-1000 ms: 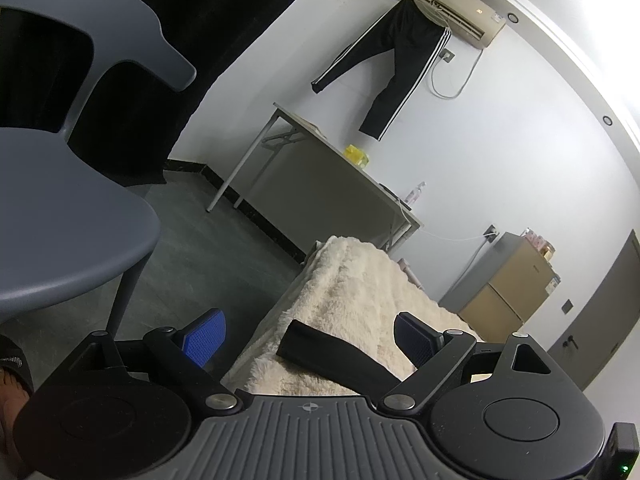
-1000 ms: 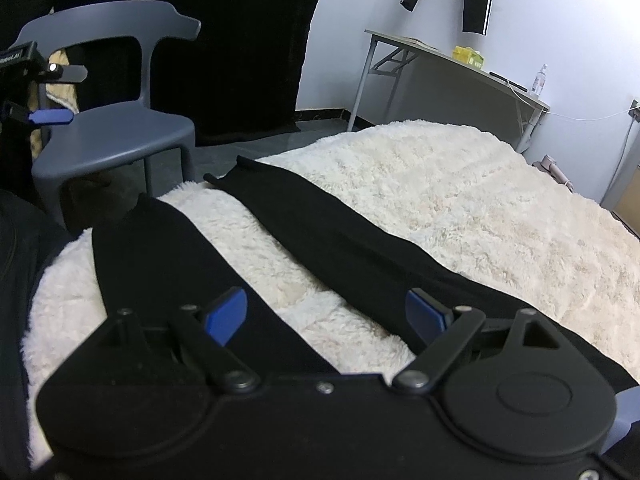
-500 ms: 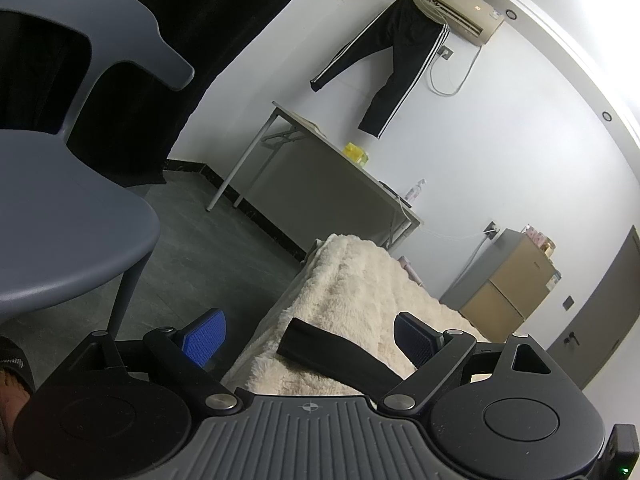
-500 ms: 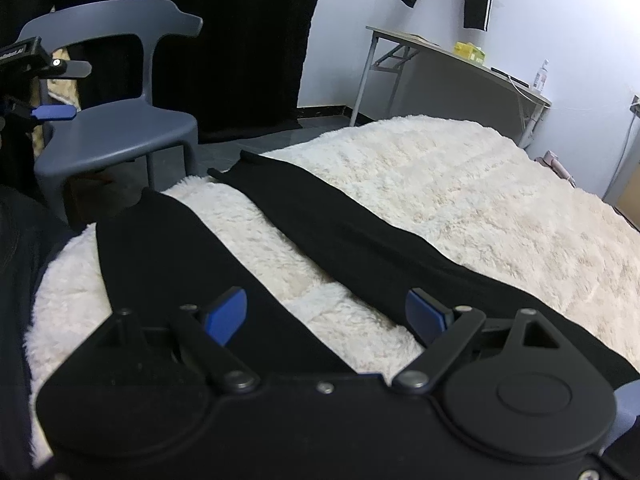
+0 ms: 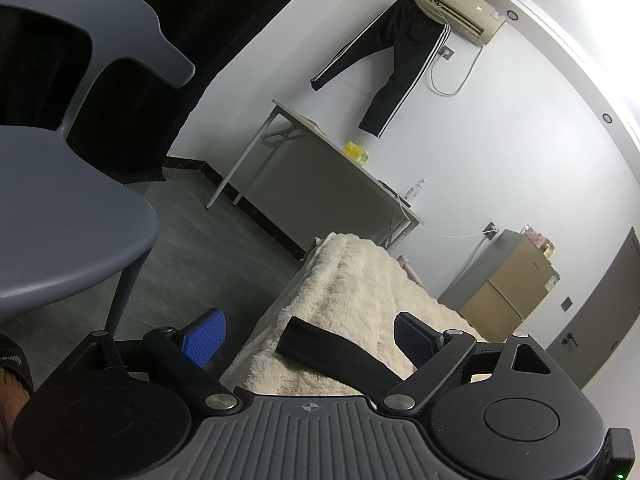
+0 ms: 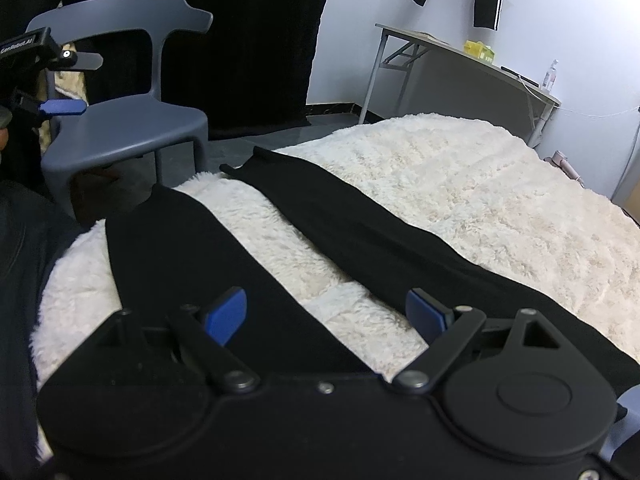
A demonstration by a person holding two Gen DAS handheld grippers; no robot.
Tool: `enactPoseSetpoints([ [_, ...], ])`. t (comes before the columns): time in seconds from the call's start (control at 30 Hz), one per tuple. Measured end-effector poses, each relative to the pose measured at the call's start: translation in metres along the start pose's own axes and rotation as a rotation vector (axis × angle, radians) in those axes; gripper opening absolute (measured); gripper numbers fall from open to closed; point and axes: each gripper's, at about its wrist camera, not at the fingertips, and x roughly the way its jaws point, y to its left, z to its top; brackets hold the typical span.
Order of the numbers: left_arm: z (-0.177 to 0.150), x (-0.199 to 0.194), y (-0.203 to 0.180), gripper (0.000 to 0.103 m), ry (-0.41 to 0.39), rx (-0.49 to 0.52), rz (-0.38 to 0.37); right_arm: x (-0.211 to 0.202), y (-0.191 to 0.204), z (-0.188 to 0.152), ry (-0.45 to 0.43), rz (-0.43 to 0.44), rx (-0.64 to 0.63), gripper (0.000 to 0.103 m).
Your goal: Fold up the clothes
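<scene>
Black trousers lie flat on a cream fleece blanket, their two legs spread apart and running toward the near left. My right gripper hovers open above the gap between the legs, nothing between its blue pads. In the left wrist view one black trouser leg end rests on the blanket's edge, and my left gripper stands open in the air before it, touching nothing. The left gripper also shows at the far left of the right wrist view, off the bed beside the chair.
A grey plastic chair stands left of the bed, close to the left gripper. A folding table with a yellow box and a bottle lines the far wall. Striped black trousers hang from the air conditioner. A small fridge stands at the right.
The right wrist view has shifted slightly, the trousers sitting a little lower and further right than before. The left gripper has kept still. Both stay open.
</scene>
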Motion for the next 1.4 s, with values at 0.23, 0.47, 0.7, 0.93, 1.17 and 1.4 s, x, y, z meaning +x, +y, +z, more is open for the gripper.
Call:
enactPoseSetpoints([
  [0.23, 0.002, -0.002, 0.003, 0.089, 0.002, -0.001, 0.000, 0.002, 0.002, 0.000, 0.000, 0.005, -0.001, 0.087],
  [0.47, 0.003, -0.002, 0.005, 0.089, 0.003, -0.002, -0.001, 0.001, 0.003, -0.002, -0.004, -0.002, -0.014, 0.088],
  [0.7, 0.004, 0.000, 0.006, 0.089, 0.003, -0.001, -0.001, 0.002, 0.002, -0.004, 0.003, -0.005, -0.010, 0.088],
  [0.93, 0.005, 0.002, 0.006, 0.089, 0.005, 0.004, 0.000, -0.001, 0.000, -0.006, 0.003, -0.010, -0.011, 0.088],
  [1.17, -0.002, 0.008, -0.031, 0.089, 0.094, 0.232, -0.136, -0.036, -0.016, -0.021, 0.002, -0.052, -0.087, 0.088],
  [1.4, -0.036, 0.020, -0.112, 0.089, 0.230, 0.674, -0.335, -0.117, -0.047, -0.073, 0.064, -0.123, -0.259, 0.088],
])
